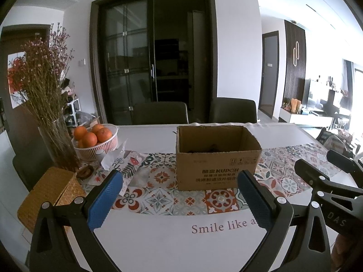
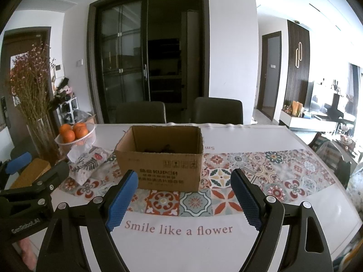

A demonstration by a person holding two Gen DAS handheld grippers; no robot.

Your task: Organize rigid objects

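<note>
Cardboard box [image 2: 158, 158] sits just beyond both spread, empty tools [image 2: 183, 188].

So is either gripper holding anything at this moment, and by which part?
Nothing is held. The left gripper and right gripper are both open and empty above the table, short of the cardboard box.

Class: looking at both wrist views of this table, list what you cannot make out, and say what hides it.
- Contents of the box: both views, only dark shapes over its front wall.
- Tablecloth motto: left view, cut short by the left gripper finger.
- Small print on the box: both views, too small.
- Basket bottom: right view, hidden by oranges.
</note>
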